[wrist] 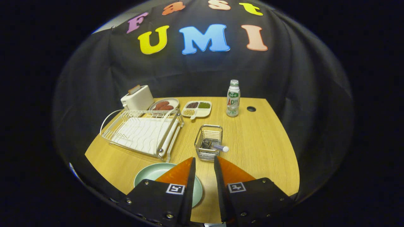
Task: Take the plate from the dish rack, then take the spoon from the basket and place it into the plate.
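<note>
Right, we start close in: our hand-held gripper (pixel 204 162) hovers with its fingers a narrow gap apart and nothing between them. Under the left finger lies the round pale green plate (pixel 151 174), flat on the wooden tabletop (pixel 258 148) and already out of the rack, so it sits ready as the landing spot. Just ahead of the fingertips stands the small wire basket (pixel 208 142), with the spoon (pixel 217 147) lying in it, its pale handle poking over the rim, an easy end to pinch, we reckon. Off to the left, the white wire dish rack (pixel 143 132) stands bare. Beyond it we see a white toaster (pixel 137 97), a plate of sausages (pixel 164 104), a divided tray of grains (pixel 197 109) and a plastic bottle (pixel 233 98).
</note>
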{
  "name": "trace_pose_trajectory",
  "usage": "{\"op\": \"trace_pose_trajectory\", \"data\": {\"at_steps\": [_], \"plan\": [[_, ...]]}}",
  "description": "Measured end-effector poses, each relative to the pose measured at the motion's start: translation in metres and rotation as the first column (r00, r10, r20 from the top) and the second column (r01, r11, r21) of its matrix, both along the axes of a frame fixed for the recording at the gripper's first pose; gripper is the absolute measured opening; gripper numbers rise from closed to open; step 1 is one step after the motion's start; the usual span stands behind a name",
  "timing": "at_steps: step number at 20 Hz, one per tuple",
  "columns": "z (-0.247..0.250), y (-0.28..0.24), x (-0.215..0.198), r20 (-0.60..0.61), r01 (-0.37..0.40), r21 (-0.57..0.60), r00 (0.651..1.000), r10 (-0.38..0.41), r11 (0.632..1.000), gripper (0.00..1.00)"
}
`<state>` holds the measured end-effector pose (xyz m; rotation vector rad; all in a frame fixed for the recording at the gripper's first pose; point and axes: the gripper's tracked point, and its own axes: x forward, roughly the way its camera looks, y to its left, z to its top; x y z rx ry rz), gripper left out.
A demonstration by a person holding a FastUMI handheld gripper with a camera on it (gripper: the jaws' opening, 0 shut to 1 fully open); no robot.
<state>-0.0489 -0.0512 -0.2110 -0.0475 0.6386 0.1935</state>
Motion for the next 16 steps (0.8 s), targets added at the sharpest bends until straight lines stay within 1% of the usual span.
{"op": "trace_pose_trajectory", "data": {"at_steps": [2,4,7,9,10,11,12,13,14,16], "plan": [[0.02,-0.003,0.004,0.06,0.005,0.016,0.998,-0.006,1.0,0.35],[0.043,-0.009,0.012,0.168,0.016,0.035,0.985,-0.021,0.999,0.35],[0.065,-0.027,0.016,0.303,0.048,0.022,0.952,-0.052,0.999,0.35],[0.077,-0.037,0.021,0.388,0.055,-0.002,0.92,-0.05,0.998,0.35],[0.081,-0.036,0.022,0.429,0.037,-0.008,0.903,-0.03,0.999,0.35],[0.082,-0.029,0.022,0.454,-0.008,-0.01,0.891,0.012,1.0,0.35],[0.076,-0.026,0.021,0.451,-0.035,-0.009,0.892,0.036,0.999,0.35],[0.069,-0.018,0.018,0.431,-0.081,0.014,0.9,0.067,0.997,0.4],[0.064,-0.014,0.018,0.43,-0.103,0.04,0.9,0.076,0.994,0.44],[0.056,-0.021,0.026,0.454,-0.087,0.044,0.889,0.058,0.995,0.45]]}}
